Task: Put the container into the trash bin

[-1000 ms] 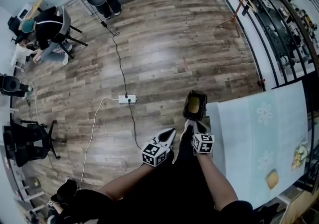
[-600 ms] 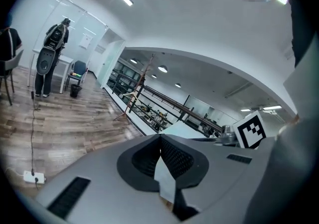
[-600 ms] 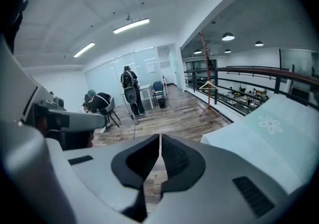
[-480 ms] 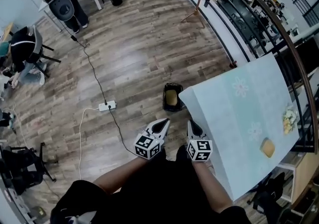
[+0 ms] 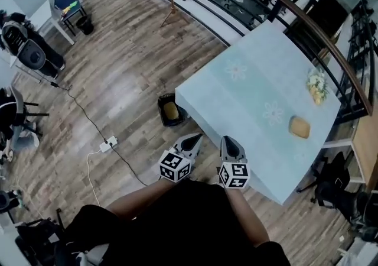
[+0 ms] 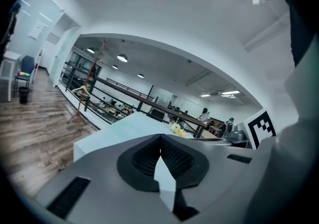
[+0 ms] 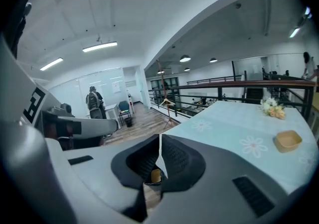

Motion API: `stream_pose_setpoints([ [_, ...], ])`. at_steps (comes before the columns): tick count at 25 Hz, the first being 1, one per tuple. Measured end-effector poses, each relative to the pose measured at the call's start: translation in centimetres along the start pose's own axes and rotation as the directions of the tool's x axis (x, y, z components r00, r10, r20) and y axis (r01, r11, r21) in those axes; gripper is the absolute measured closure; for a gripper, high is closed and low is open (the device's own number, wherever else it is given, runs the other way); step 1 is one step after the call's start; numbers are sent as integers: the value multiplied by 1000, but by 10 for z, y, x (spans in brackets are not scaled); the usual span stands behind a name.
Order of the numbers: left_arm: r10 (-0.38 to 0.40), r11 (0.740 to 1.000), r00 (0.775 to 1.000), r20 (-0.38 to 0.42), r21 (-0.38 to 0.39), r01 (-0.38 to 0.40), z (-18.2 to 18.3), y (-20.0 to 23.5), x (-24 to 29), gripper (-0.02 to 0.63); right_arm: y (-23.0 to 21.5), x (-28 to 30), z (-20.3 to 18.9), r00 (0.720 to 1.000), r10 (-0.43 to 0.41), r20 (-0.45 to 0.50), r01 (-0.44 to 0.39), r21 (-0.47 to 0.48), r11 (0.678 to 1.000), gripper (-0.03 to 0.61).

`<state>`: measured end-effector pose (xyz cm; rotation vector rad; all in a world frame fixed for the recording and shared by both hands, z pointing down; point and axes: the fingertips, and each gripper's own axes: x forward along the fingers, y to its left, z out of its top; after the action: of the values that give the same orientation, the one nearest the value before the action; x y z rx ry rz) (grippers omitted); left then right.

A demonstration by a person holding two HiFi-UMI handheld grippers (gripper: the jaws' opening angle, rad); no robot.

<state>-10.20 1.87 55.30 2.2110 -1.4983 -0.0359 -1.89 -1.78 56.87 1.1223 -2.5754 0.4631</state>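
A tan container [image 5: 300,127] sits on the light blue table [image 5: 248,105], also seen in the right gripper view as the container [image 7: 287,140]. The black trash bin [image 5: 171,110] stands on the floor by the table's left corner, with something yellowish inside. Both grippers hang side by side before the table's near edge. My left gripper [image 5: 196,138] is shut and holds nothing, its tips [image 6: 160,139] meeting. My right gripper [image 5: 227,140] is shut and empty too, its tips [image 7: 160,138] touching. The bin [image 7: 156,175] shows through the gap below them.
A small bunch of flowers [image 5: 317,86] lies at the table's far side. A power strip with cable [image 5: 107,143] runs over the wooden floor to the left. A railing [image 5: 283,5] runs behind the table. Chairs and people are far left, a black chair [image 5: 339,191] at right.
The head view has swung from the floor to the table. Both grippers have risen, still shut; the bin, earlier just ahead of them, now lies to their left.
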Motion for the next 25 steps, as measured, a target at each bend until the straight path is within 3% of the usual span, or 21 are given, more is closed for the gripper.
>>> stream_pose_setpoints([
  [5,-127,990,992,-28,62,128,-8,-106,59,600,-85,-84,7,989,-136,65,132,59,990,538],
  [8,-236,968,971,-41,78,239,-18,-171,83,600,-121,-131,9,975,-201,94,195,69,978,538],
  [11,-295,947,953,-63,114,301,-26,-226,105,600,-152,-174,7,959,-255,124,247,79,966,538],
  [16,-336,926,939,-78,158,344,-41,-294,140,600,-197,-224,-7,945,-290,151,275,117,954,538],
  [25,-359,912,921,-149,152,380,-81,-358,173,600,-258,-278,-41,925,-357,130,328,204,922,538],
])
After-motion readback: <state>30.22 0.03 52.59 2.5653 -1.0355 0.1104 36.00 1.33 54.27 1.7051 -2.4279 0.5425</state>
